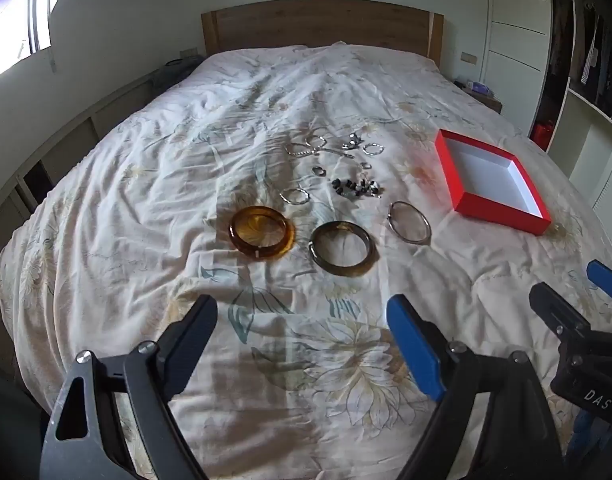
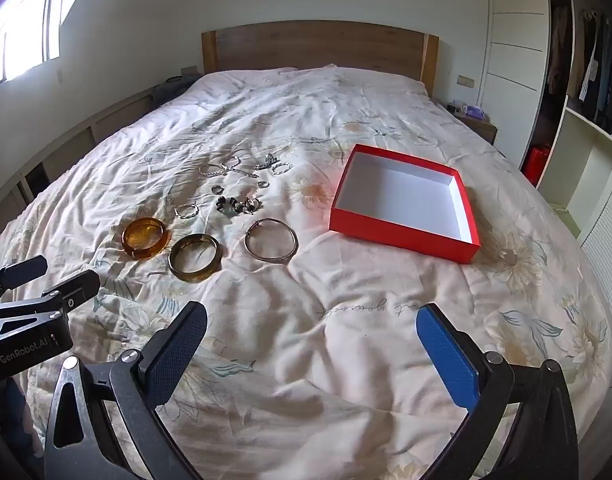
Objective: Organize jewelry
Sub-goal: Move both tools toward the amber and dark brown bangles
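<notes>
Jewelry lies spread on a floral quilt [image 1: 226, 120]. Nearest are an amber bangle [image 1: 284, 242], a dark olive bangle [image 1: 341, 271] and a thin silver bangle [image 1: 417, 241]. Behind them sit small silver hoops [image 1: 294, 197], a cluster of dark beads [image 1: 357, 189] and silver chains [image 1: 306, 149]. An empty red box [image 1: 499, 217] with a white inside rests to the right. My left gripper [image 1: 302, 316] hovers open in front of the bangles. My right gripper [image 2: 311, 314] hovers open over bare quilt, short of the red box [image 2: 401, 241] and the silver bangle [image 2: 270, 257].
A wooden headboard [image 1: 321, 24] stands at the far end of the bed. An open wardrobe [image 2: 585, 64] and a nightstand [image 2: 479, 122] are on the right, low shelving [image 1: 66, 140] on the left under a window [image 1: 14, 40].
</notes>
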The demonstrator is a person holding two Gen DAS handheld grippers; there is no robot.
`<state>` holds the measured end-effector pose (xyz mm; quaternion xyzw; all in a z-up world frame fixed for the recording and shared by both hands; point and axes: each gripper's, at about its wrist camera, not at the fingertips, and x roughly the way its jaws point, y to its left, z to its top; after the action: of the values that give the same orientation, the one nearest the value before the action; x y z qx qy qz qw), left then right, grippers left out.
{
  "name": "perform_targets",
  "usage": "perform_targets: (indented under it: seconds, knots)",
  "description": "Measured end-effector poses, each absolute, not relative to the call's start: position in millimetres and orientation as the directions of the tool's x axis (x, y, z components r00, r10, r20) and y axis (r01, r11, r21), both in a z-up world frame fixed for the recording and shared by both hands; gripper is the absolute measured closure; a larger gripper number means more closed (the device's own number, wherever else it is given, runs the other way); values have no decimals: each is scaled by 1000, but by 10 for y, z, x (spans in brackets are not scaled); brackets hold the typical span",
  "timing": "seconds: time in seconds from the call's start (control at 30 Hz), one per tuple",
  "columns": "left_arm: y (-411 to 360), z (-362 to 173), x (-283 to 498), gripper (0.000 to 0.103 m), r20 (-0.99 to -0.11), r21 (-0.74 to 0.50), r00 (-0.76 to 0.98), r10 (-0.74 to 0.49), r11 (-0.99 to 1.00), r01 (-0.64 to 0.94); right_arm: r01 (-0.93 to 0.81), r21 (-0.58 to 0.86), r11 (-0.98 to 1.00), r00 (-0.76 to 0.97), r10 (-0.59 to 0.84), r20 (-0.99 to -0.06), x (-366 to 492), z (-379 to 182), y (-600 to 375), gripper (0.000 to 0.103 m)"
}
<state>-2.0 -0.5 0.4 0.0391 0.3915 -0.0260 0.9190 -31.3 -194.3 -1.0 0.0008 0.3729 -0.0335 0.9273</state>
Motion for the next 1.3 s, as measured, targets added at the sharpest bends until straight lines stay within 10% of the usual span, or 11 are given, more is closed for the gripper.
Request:
perform_targets:
  seconds: [1.3]
  knots:
    - [37, -227, 165, 17, -748, 47, 664, -13, 996, 72, 27, -54, 998, 679, -58, -732, -162, -236, -1895, 0]
